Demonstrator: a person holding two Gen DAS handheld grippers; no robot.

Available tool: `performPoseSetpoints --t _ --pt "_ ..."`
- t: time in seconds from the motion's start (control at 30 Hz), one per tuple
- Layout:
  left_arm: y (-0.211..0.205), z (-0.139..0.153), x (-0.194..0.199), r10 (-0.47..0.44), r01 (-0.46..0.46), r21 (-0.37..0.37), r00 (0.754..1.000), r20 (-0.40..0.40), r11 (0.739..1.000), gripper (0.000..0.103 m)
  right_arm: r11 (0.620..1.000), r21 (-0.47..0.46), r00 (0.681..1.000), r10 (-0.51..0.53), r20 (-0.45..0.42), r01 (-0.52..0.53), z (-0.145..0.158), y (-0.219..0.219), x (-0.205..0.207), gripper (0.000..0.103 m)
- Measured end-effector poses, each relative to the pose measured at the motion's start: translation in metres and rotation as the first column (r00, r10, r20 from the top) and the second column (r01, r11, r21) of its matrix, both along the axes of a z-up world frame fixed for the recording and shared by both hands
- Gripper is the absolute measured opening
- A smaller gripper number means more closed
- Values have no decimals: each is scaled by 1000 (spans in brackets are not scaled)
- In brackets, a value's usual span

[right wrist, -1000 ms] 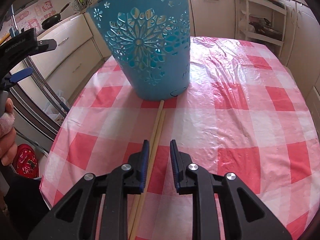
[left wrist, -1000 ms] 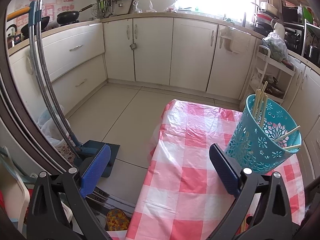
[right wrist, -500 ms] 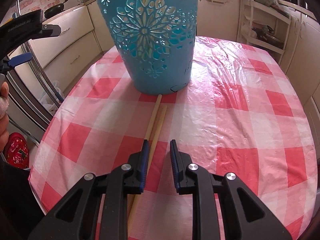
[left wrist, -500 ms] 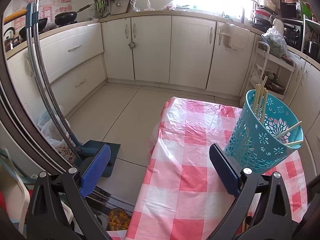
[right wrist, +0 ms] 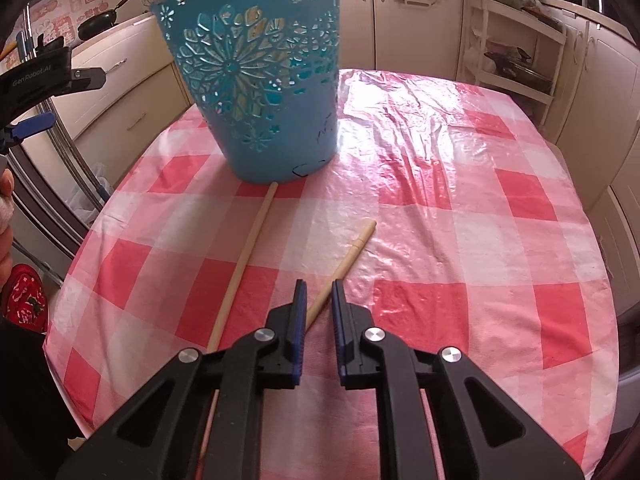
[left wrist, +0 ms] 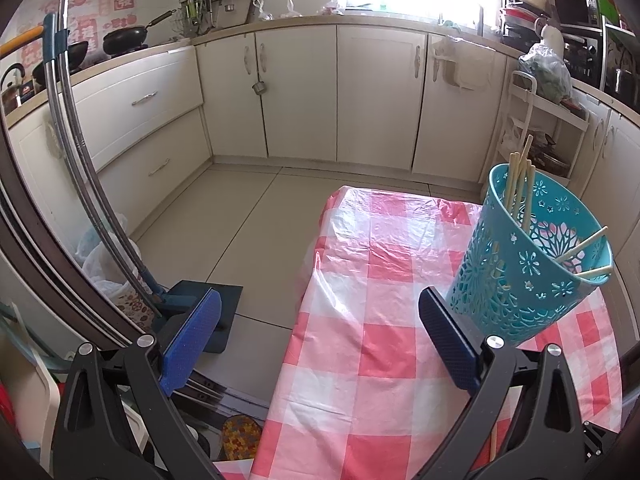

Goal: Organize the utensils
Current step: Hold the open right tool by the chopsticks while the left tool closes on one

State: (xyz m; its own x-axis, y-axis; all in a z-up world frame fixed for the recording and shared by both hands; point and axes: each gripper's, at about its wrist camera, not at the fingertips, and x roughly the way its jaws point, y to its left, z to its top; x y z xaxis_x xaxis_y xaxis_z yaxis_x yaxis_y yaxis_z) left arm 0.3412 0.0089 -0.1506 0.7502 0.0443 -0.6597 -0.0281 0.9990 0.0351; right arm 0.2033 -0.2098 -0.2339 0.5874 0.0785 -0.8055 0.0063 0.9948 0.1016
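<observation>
A teal perforated basket [right wrist: 260,80] stands on the red-checked tablecloth [right wrist: 460,200]; in the left wrist view the basket [left wrist: 524,264] holds several wooden chopsticks [left wrist: 520,192]. Two more chopsticks lie on the cloth. One chopstick [right wrist: 248,256] lies straight with its far tip at the basket's base. The other chopstick [right wrist: 348,256] slants right and runs between the narrowly parted fingers of my right gripper [right wrist: 318,300]; whether the pads touch it is unclear. My left gripper [left wrist: 320,332] is wide open and empty, left of the basket over the table's edge.
White kitchen cabinets [left wrist: 360,92] line the far wall. A mop and dustpan [left wrist: 188,304] stand on the floor left of the table. A white shelf rack [right wrist: 516,36] stands behind the table. The table's edge [left wrist: 304,288] drops to tiled floor.
My right gripper shifted right and one chopstick has swung away from the other, now slanting between the fingers. The left gripper stayed open and hardly moved.
</observation>
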Motion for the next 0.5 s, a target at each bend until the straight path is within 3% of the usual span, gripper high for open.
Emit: performPoseSetpoints --t 0.5 --pt "-16 -16 1 -60 63 57 997 -57 996 95 999 25 999 -33 -19 34 1 -38 -23 12"
